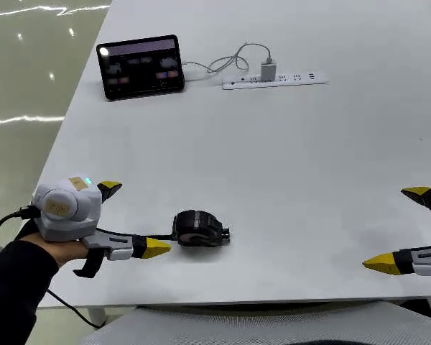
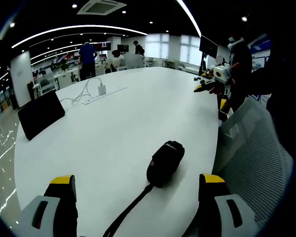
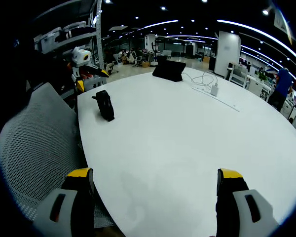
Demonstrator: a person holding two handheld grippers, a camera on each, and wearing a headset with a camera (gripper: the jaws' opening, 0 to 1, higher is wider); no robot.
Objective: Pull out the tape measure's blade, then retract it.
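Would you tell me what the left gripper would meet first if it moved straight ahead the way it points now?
Most likely the tape measure, lying straight ahead of the open left gripper, between the lines of its jaws; its black strap, trailing back toward the gripper, may touch first.

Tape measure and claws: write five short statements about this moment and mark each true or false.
1. The tape measure lies on the table, held by neither claw. True.
2. The left claw is shut. False: its jaws stand wide apart, with the tape measure just ahead of them.
3. The blade is stretched out across the table. False: nothing is drawn out of the tape measure.
4. The right claw is open and well apart from the tape measure. True.
5. A charger is plugged into the power strip at the far side of the table. True.
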